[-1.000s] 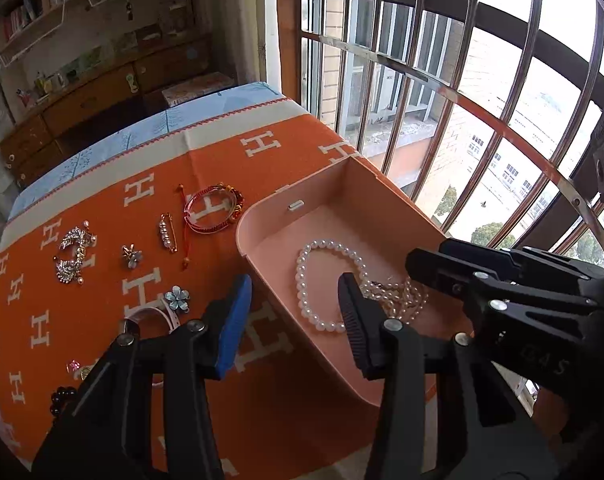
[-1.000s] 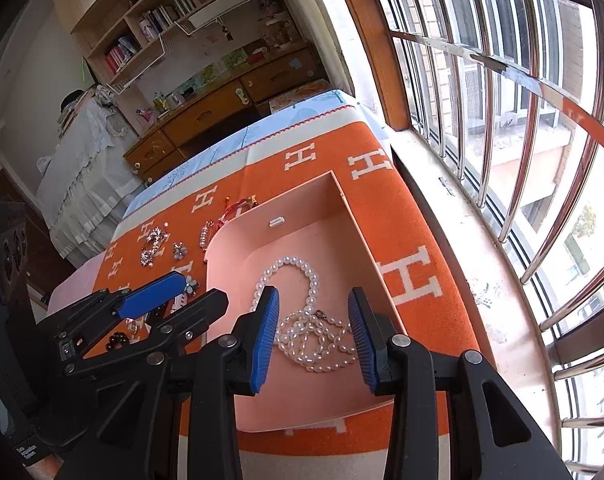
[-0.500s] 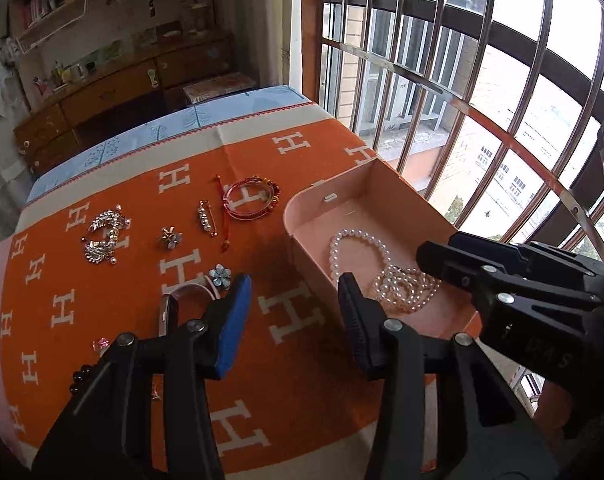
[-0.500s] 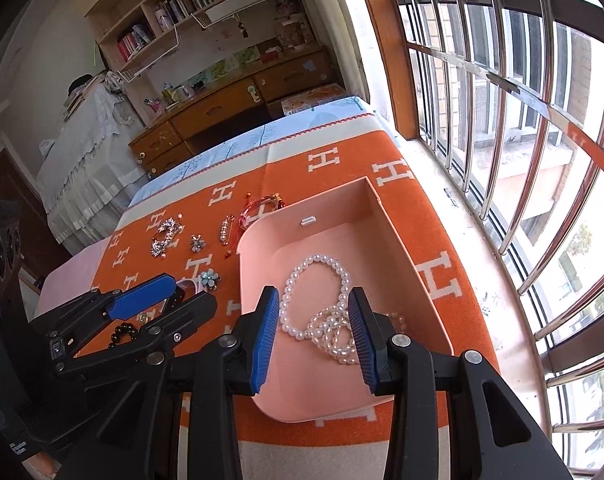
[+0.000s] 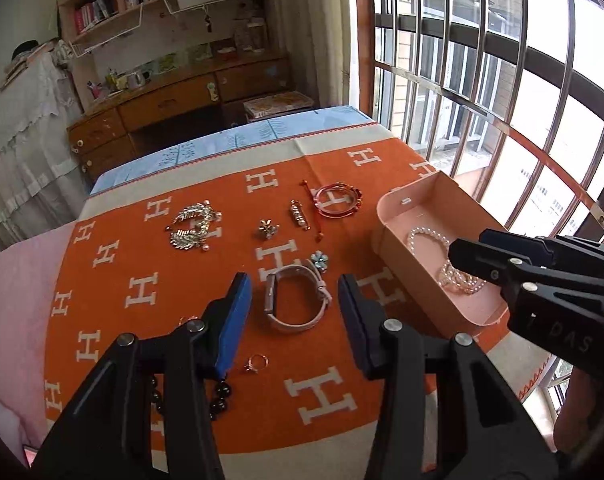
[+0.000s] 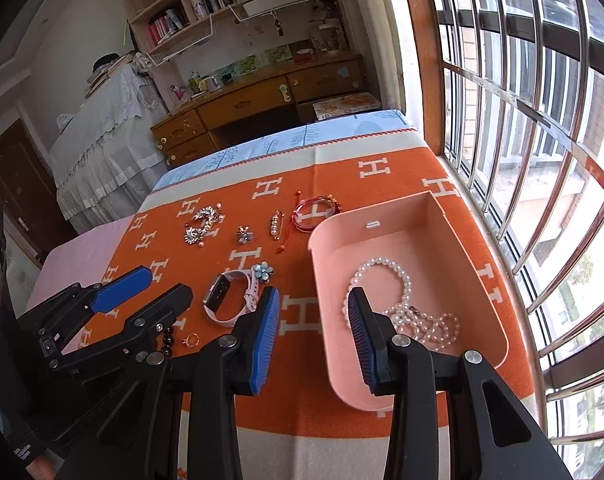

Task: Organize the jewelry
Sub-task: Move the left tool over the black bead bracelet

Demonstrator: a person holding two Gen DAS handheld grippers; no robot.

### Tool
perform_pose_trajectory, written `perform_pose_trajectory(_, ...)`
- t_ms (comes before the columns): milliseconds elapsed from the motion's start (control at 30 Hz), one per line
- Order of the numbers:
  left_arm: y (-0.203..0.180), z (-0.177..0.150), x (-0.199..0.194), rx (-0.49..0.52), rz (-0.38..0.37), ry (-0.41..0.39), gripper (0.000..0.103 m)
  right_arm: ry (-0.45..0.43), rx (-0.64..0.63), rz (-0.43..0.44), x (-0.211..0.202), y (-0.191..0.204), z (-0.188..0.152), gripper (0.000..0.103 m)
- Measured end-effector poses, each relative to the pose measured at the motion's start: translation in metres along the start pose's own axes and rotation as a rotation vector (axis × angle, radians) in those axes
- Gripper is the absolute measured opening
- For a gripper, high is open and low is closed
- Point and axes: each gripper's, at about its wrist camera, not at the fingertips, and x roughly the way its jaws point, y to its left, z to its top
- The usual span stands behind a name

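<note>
Now both grippers hang empty, jaws apart: the left gripper (image 5: 293,300) over the watch (image 5: 295,300), the right gripper (image 6: 314,312) near the pink tray's (image 6: 402,208) left wall.

I'm reading white "H" letters repeating across the orange cloth (image 5: 189,280) on the table; the book spines are staying illegible.

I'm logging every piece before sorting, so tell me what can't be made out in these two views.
- Black bead bracelet: mostly behind the left tongs in both views.
- Pearl necklace in the pink tray: partly covered by the right tongs in the left view.
- Small ring: too small to tell any stone.
</note>
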Motion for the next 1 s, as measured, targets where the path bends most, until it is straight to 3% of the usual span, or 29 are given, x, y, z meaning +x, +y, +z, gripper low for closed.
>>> perform_pose_trajectory(233, 0.046, -0.009, -0.014, -0.086, 0.026, 0.01, 0.042, 0.029, -0.05, 0.025, 0.006, 0.031, -0.004, 0.036)
perform_pose_trajectory(300, 0.061, -0.012, -0.018, -0.108, 0.041, 0.015, 0.045, 0.036, -0.068, 0.028, 0.009, 0.04, -0.004, 0.036)
perform_pose_trajectory(367, 0.076, -0.017, -0.022, -0.139, 0.056, 0.021, 0.054, 0.042, -0.091, 0.029, 0.012, 0.049, -0.003, 0.036)
perform_pose_trajectory(567, 0.133, -0.033, -0.029, -0.25, 0.108, 0.049, 0.055, 0.026, -0.162, 0.043, 0.016, 0.077, 0.008, 0.036)
perform_pose_trajectory(767, 0.173, -0.057, -0.009, -0.312, 0.121, 0.165, 0.055, 0.051, -0.194, 0.071, 0.033, 0.095, 0.011, 0.036)
perform_pose_trajectory(1000, 0.173, -0.088, 0.033, -0.325, 0.06, 0.316, 0.055, 0.126, -0.177, 0.087, 0.068, 0.089, 0.01, 0.036)
